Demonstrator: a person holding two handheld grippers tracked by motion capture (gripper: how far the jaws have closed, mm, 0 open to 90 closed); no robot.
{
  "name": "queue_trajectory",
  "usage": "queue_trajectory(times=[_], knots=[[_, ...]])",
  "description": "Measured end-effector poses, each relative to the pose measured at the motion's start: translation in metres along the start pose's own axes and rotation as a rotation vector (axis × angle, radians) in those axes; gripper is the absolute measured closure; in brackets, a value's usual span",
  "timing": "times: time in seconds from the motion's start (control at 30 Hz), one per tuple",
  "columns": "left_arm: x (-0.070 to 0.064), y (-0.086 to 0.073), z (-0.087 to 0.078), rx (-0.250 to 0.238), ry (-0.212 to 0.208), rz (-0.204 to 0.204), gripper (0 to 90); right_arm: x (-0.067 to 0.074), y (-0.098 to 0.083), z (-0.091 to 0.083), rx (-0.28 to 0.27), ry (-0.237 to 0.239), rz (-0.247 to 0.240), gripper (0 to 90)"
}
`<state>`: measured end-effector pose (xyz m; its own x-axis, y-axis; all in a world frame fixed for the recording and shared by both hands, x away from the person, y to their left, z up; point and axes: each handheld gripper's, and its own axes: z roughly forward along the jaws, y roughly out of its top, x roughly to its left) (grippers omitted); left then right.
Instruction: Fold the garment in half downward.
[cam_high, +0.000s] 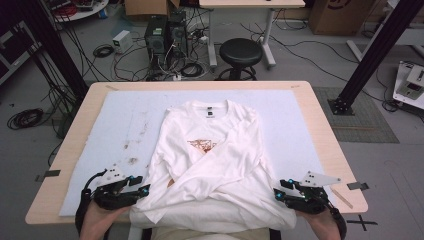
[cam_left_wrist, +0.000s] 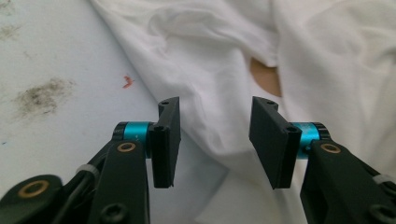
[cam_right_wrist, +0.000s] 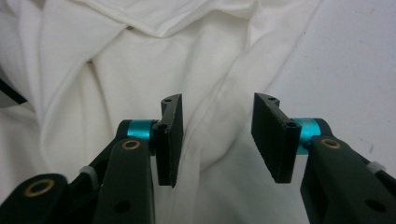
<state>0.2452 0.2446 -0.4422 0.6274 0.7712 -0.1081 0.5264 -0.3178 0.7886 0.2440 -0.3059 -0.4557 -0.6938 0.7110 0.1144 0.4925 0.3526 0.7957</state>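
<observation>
I see the white shirt (cam_high: 210, 160) lying face up on the pale mat (cam_high: 100, 130), sleeves crossed over its chest and hem hanging off the table's (cam_high: 320, 125) near edge. My left gripper (cam_high: 136, 192) sits at the shirt's lower left corner, jaws apart, clamping nothing. My right gripper (cam_high: 280, 192) sits at the lower right corner, its 2 jaws likewise parted above the cloth.

L gripper (cam_high: 141, 189) – R gripper (cam_high: 279, 192) – both open
</observation>
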Motion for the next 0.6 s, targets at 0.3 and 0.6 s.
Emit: queue_trajectory(times=[0.3, 0.6], knots=[[-0.002, -0.004, 0.013, 0.006, 0.017, 0.048, 78.1, 0.001, -0.001, 0.007, -0.005, -0.024, -0.007, 77.0], [-0.001, -0.011, 0.003, 0.005, -0.013, 0.049, 87.4, -0.002, -0.009, -0.004, -0.006, 0.014, 0.004, 87.3]])
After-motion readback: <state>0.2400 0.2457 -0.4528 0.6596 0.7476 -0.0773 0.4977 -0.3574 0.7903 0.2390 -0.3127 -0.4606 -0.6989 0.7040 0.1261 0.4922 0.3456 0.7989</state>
